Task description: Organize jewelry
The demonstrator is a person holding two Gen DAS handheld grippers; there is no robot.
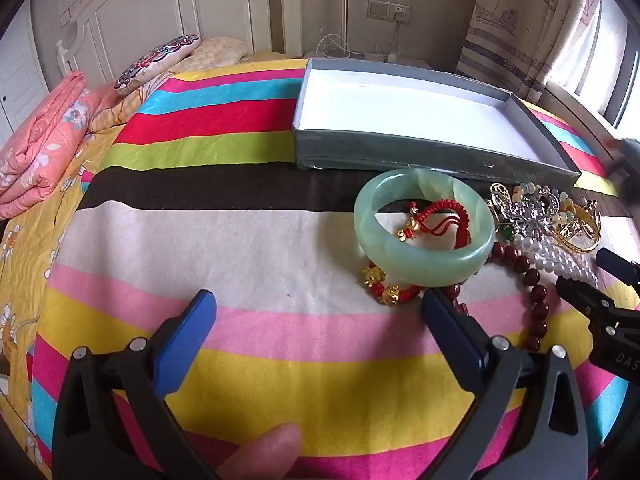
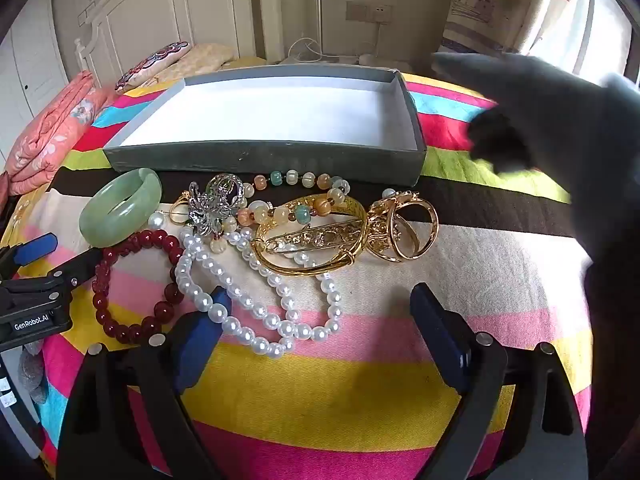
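A pile of jewelry lies on the striped bedspread in front of an empty grey box (image 1: pixel 420 148) (image 2: pixel 260 158) with a white inside. A green jade bangle (image 1: pixel 422 226) (image 2: pixel 120 206) lies over a red cord bracelet (image 1: pixel 440 216) with gold beads. Beside it are a dark red bead bracelet (image 2: pixel 136 284) (image 1: pixel 536 300), a white pearl necklace (image 2: pixel 256 304), a silver brooch (image 2: pixel 214 204), a gold bangle (image 2: pixel 312 240) and gold rings (image 2: pixel 404 224). My left gripper (image 1: pixel 320 308) is open, its right finger beside the jade bangle. My right gripper (image 2: pixel 320 304) is open over the pearls.
A folded pink quilt (image 1: pixel 44 140) and pillows (image 1: pixel 160 60) lie at the bed's head on the left. A blurred dark shape (image 2: pixel 560 140) fills the right of the right wrist view. A curtained window (image 1: pixel 580 40) is at the right.
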